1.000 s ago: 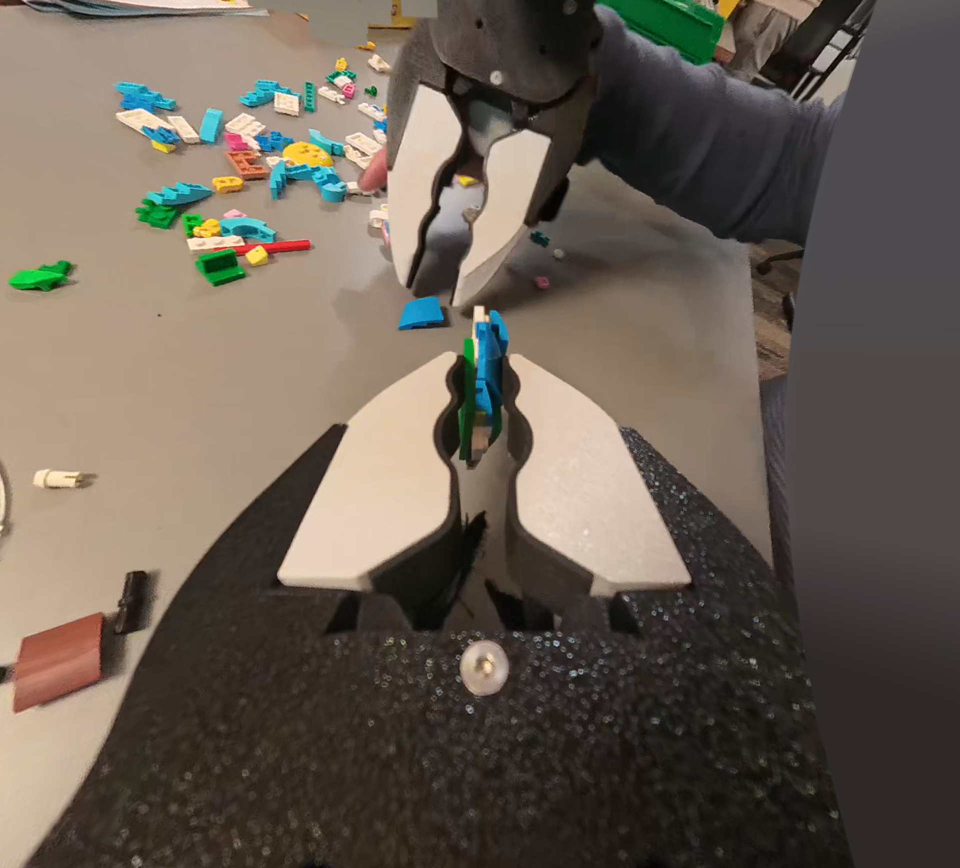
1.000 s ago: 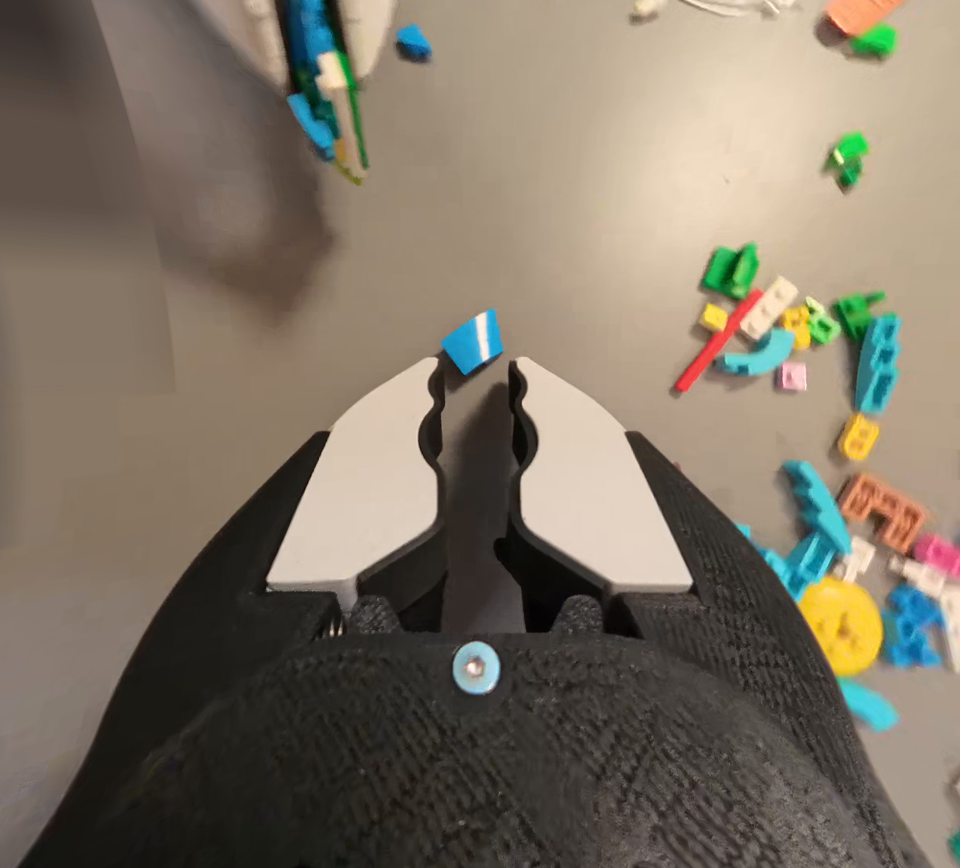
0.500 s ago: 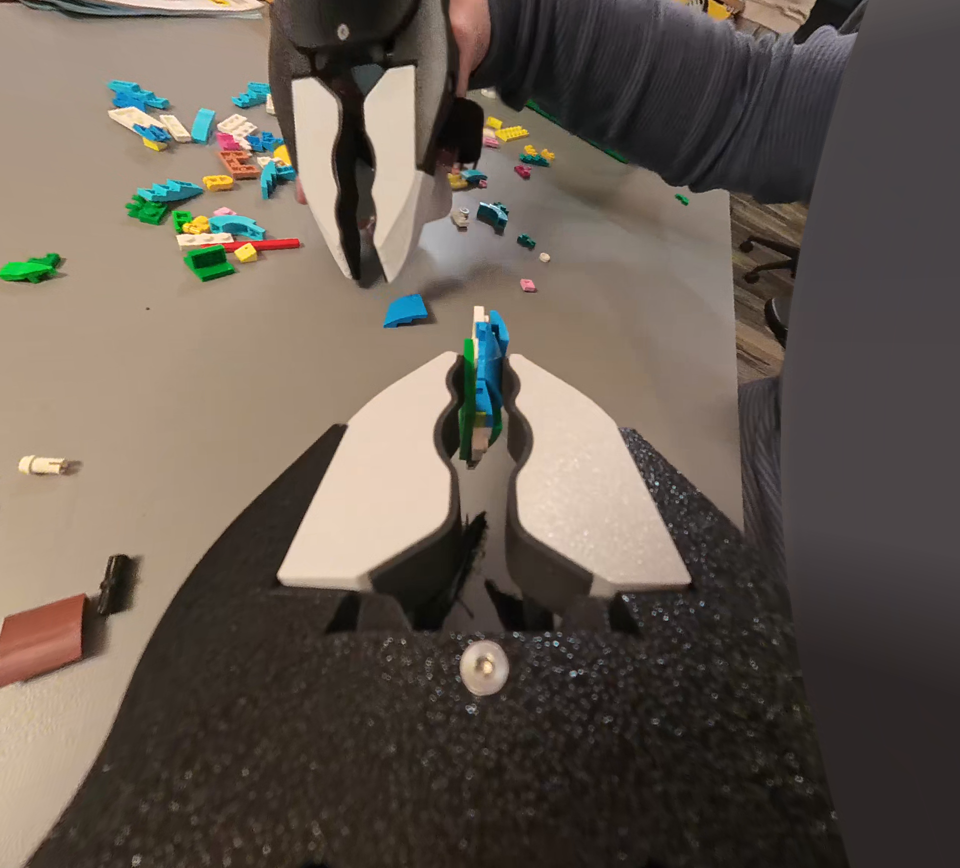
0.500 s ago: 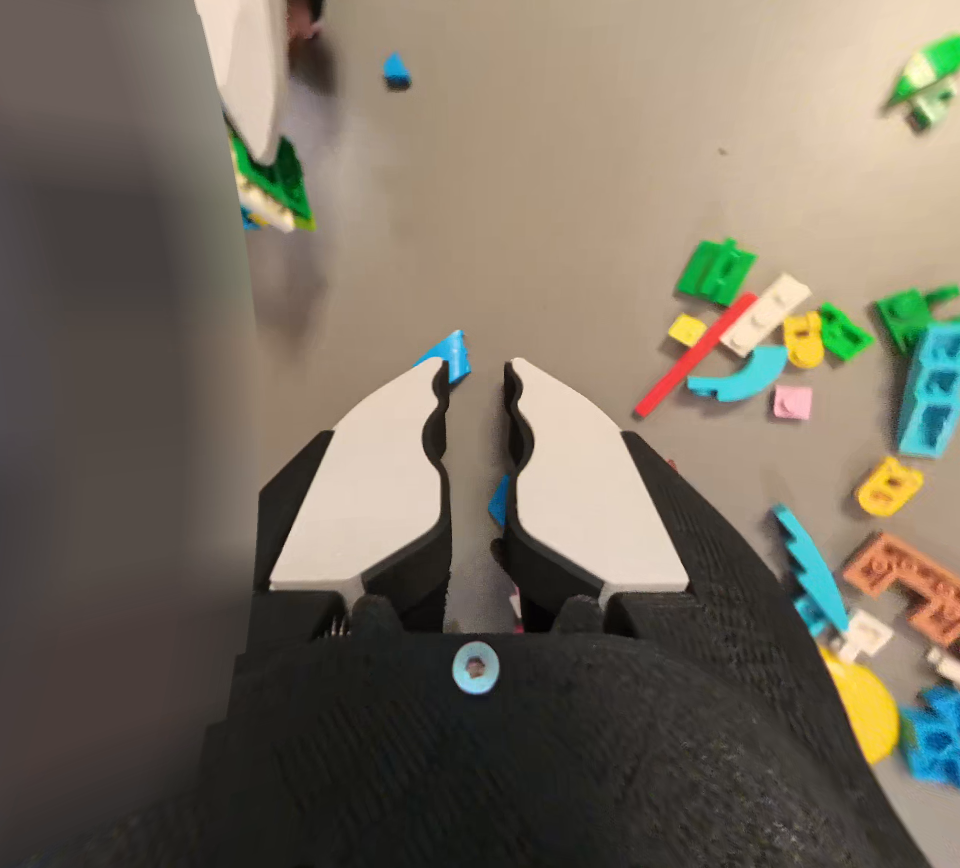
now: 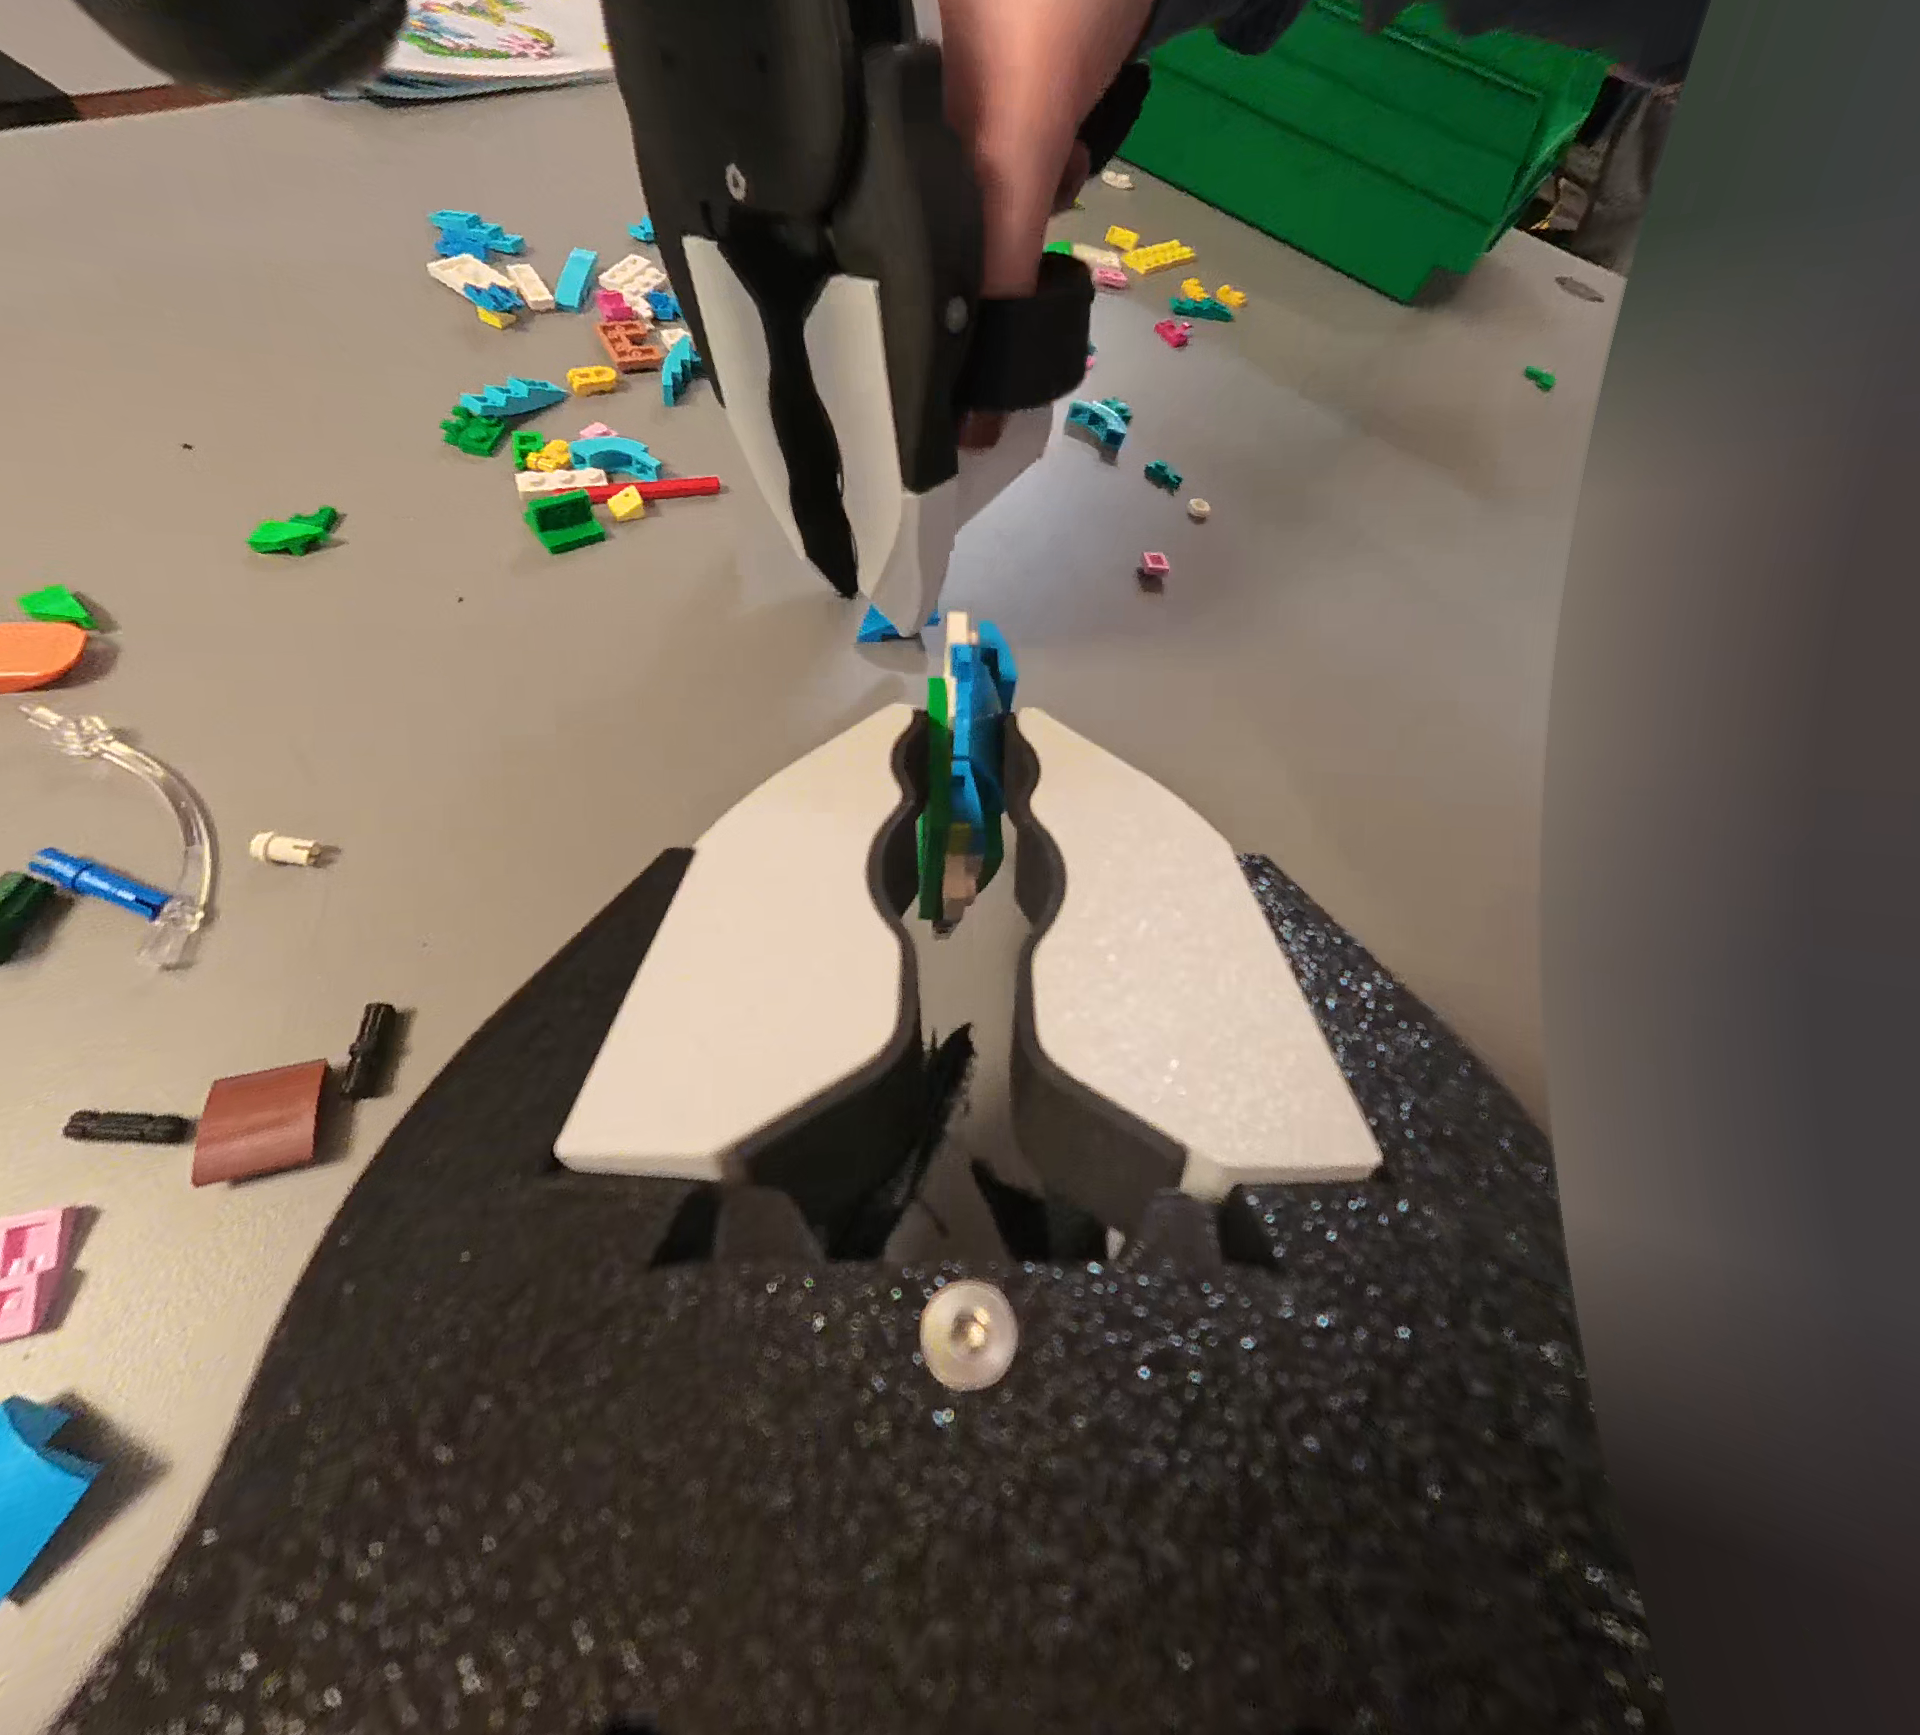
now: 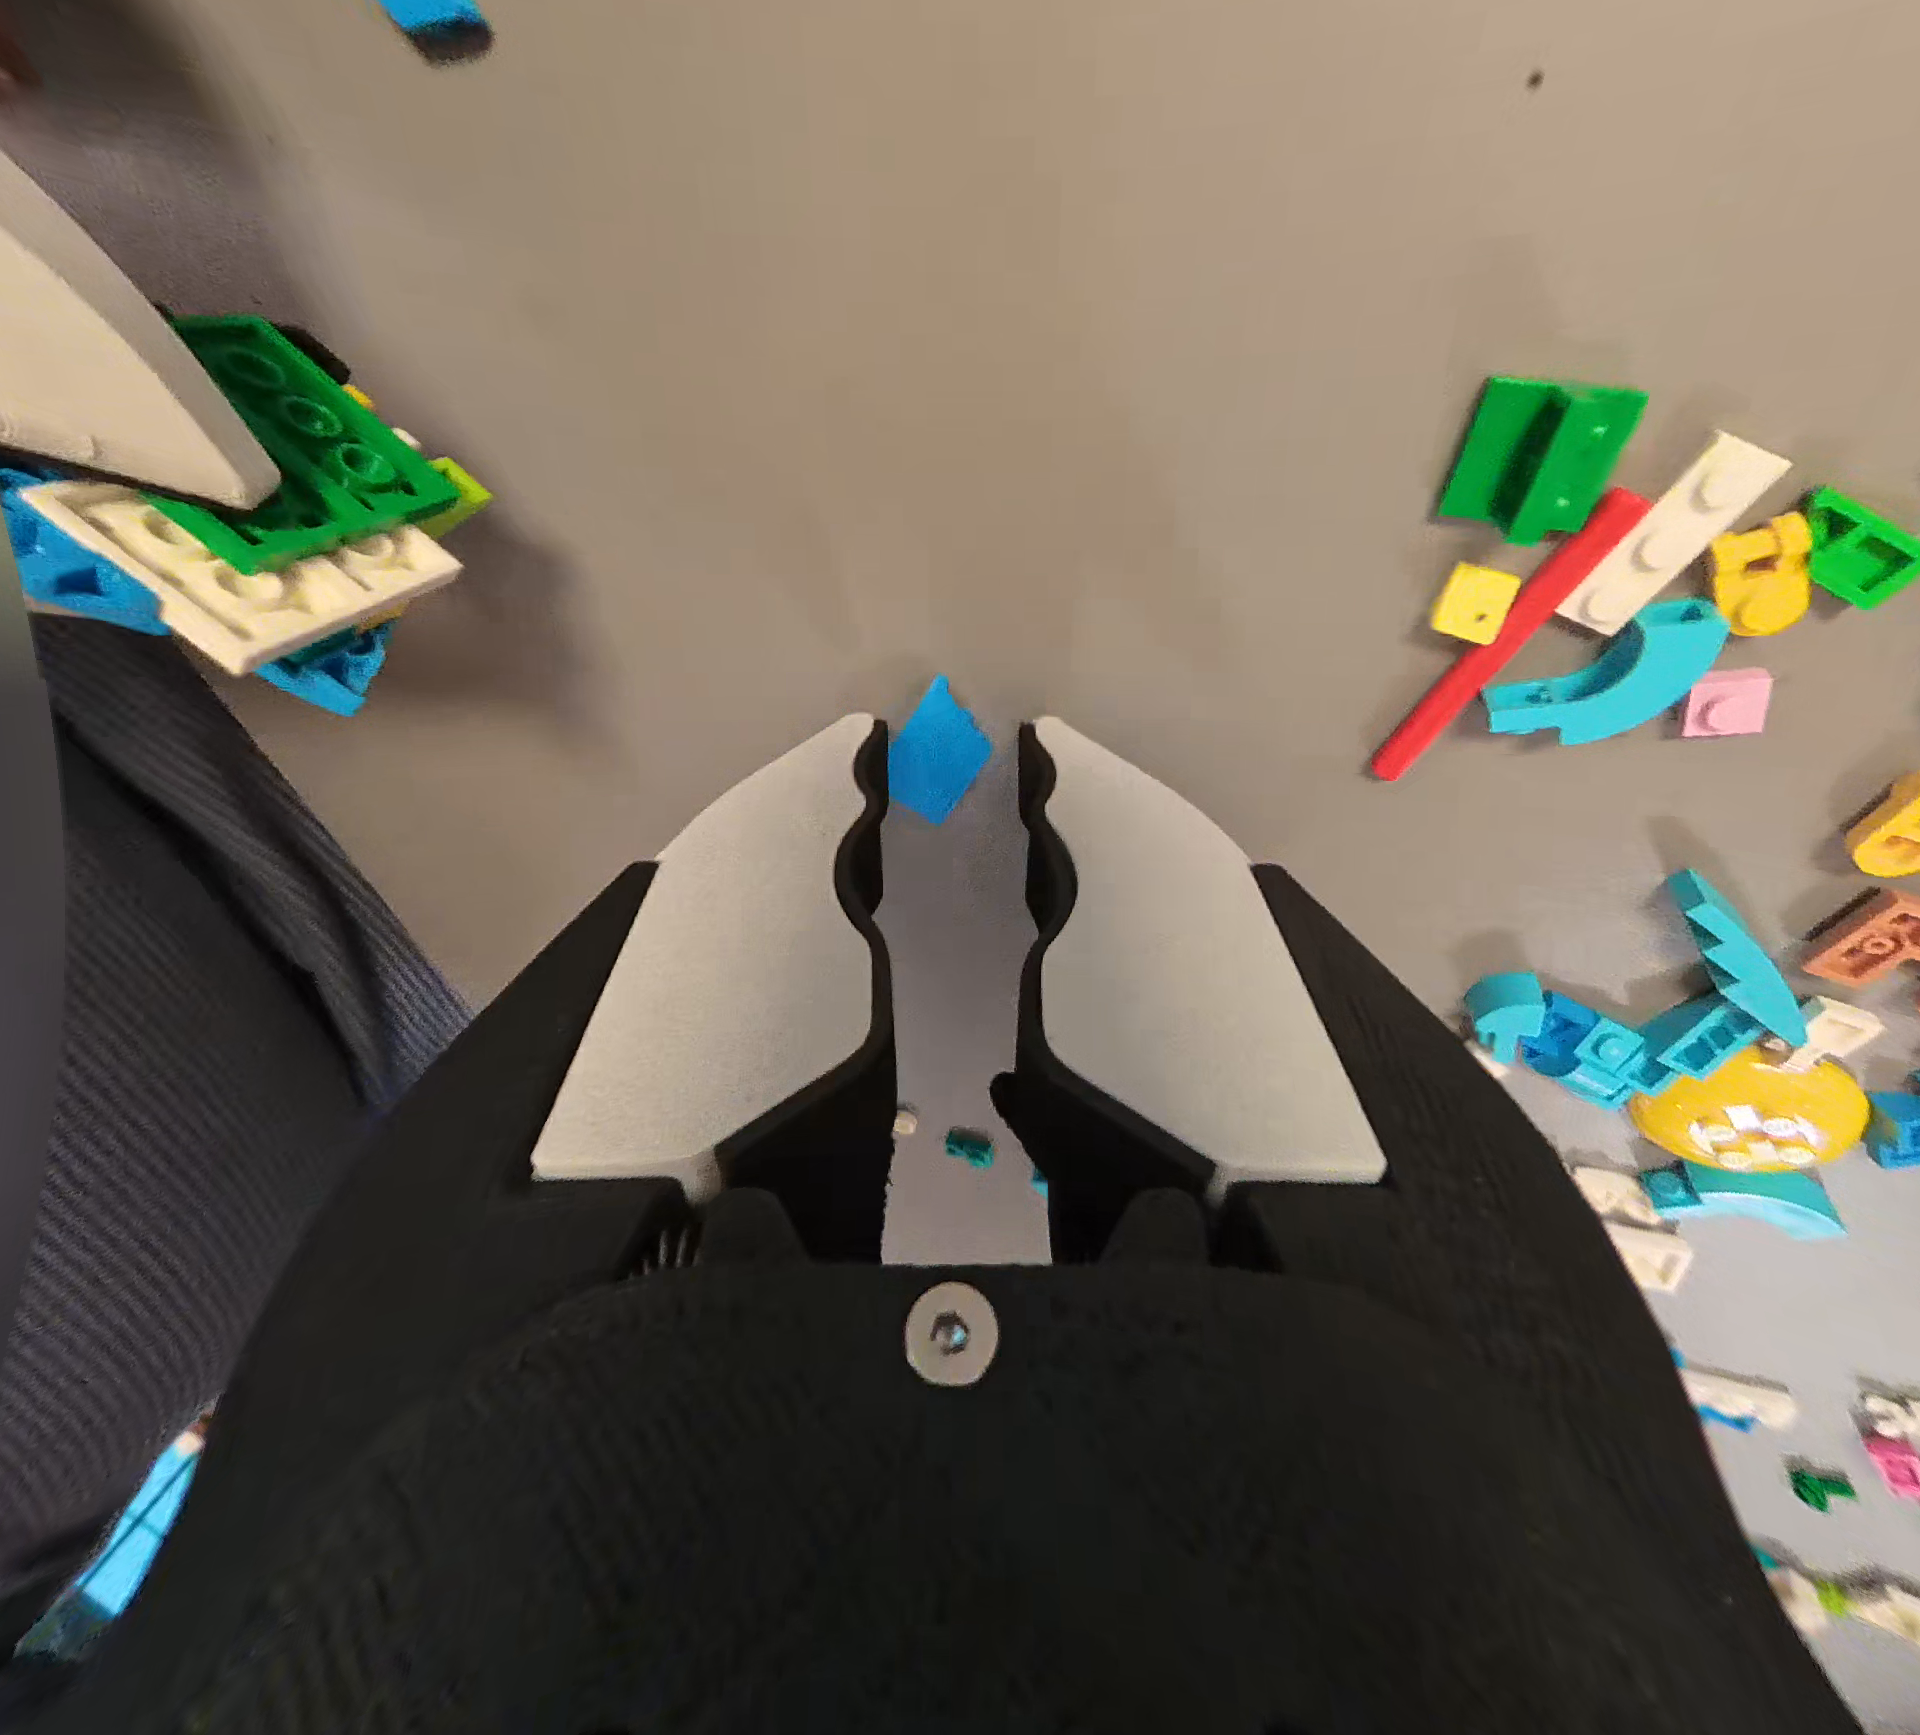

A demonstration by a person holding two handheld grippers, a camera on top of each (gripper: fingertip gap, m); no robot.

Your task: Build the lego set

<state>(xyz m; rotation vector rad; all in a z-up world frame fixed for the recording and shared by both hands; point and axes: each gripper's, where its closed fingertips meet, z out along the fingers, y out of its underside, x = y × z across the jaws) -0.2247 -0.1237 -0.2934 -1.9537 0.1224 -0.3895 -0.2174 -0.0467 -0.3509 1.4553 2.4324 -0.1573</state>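
Here my left gripper (image 5: 961, 719) clamps the half-built model (image 5: 966, 750) edge-on; only the right view shows its green plate (image 6: 312, 459) face. My right gripper (image 6: 948, 729) is parted around a blue slope piece (image 6: 935, 750) on the table (image 6: 1039, 283).

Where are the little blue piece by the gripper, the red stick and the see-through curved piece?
little blue piece (image 6: 935, 755), right wrist view, middle of its blue top.
red stick (image 6: 1507, 636), right wrist view, middle of its length.
see-through curved piece (image 5: 182, 802), left wrist view, on the bend.
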